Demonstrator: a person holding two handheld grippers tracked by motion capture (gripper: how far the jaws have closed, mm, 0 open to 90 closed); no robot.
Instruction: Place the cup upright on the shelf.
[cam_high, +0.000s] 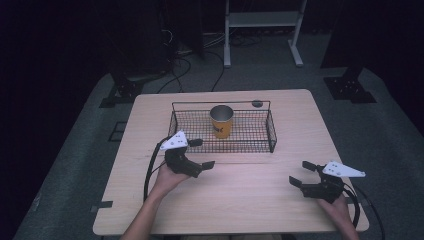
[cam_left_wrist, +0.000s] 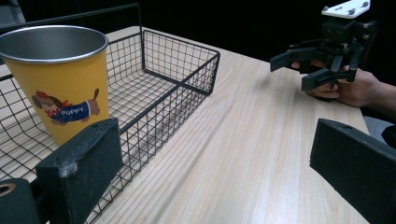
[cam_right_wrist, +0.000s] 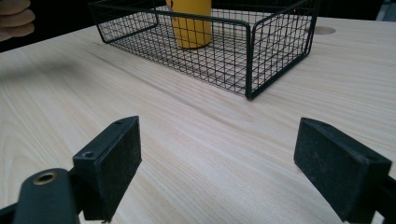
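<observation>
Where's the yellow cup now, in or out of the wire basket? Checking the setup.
In. The yellow cup stands upright on the floor of the wire basket, mesh walls all around it.

a dim lab or studio is suggested: a lone wooden table (cam_high: 240, 200) on grey carpet (cam_high: 380, 145), cables (cam_high: 190, 65) and stand bases (cam_high: 350, 90) seen toward twelve o'clock.

A pale wooden bench (cam_high: 250, 200) stands on grey carpet (cam_high: 380, 145), a round cable hole (cam_high: 257, 103) near its far edge. Behind it, cables (cam_high: 185, 65) trail past a white metal frame (cam_high: 262, 20).
</observation>
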